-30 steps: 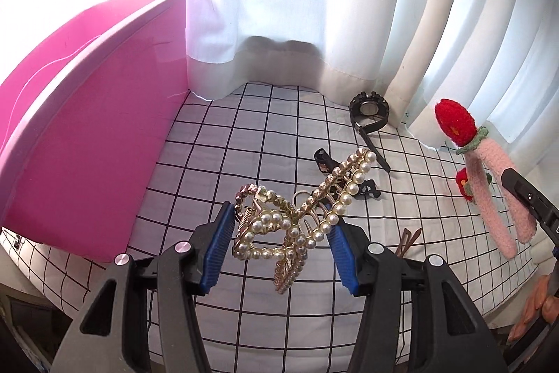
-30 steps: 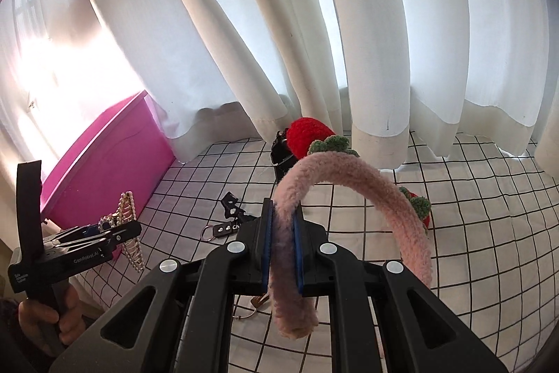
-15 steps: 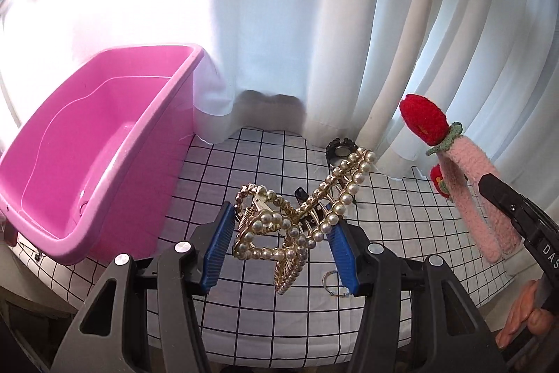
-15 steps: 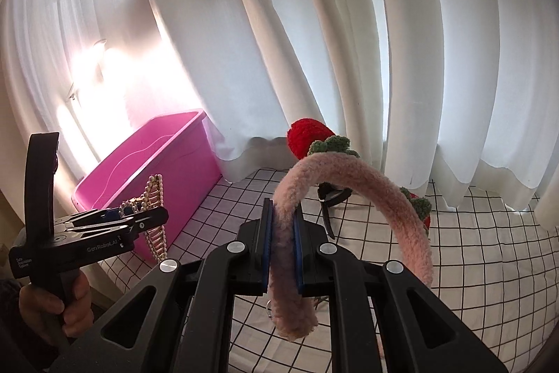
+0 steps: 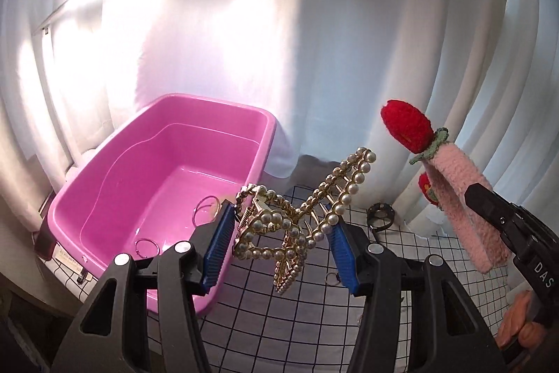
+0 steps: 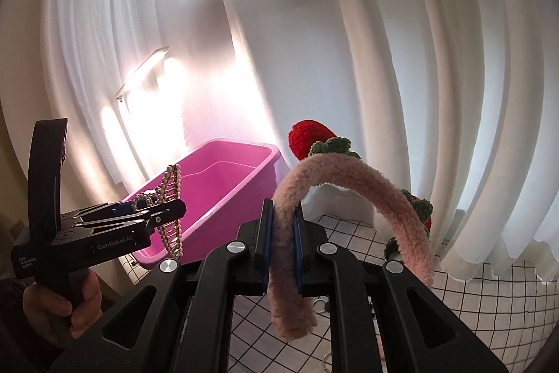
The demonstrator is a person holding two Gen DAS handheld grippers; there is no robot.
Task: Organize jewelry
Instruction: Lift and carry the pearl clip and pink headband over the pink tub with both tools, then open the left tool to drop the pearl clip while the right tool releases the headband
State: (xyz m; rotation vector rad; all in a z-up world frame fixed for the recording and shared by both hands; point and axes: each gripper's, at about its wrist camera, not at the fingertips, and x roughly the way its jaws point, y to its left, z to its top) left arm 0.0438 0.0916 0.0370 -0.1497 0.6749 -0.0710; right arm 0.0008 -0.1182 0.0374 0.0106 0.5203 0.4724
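Observation:
My left gripper [image 5: 279, 242] is shut on a gold pearl hair claw [image 5: 300, 215], held in the air just right of the pink tub [image 5: 167, 198]. Inside the tub lie thin rings [image 5: 146, 247]. My right gripper [image 6: 282, 240] is shut on a fuzzy pink headband [image 6: 349, 184] with red knitted strawberries [image 6: 309, 133], lifted above the table. In the right wrist view the left gripper [image 6: 164, 215] with the pearl hair claw [image 6: 169, 198] hangs at the left beside the pink tub [image 6: 223, 187]. The headband [image 5: 464, 198] shows at the right of the left wrist view.
A checked tablecloth [image 5: 279, 320] covers the table. On it lie a black watch [image 5: 380, 215] near the white curtain [image 5: 349, 41] and a small ring [image 5: 332, 277]. A person's hand [image 6: 59, 303] grips the left tool's handle.
Both grippers have risen with their loads. The tub's inside has come into view for the left wrist, and the table has sunk low in both views.

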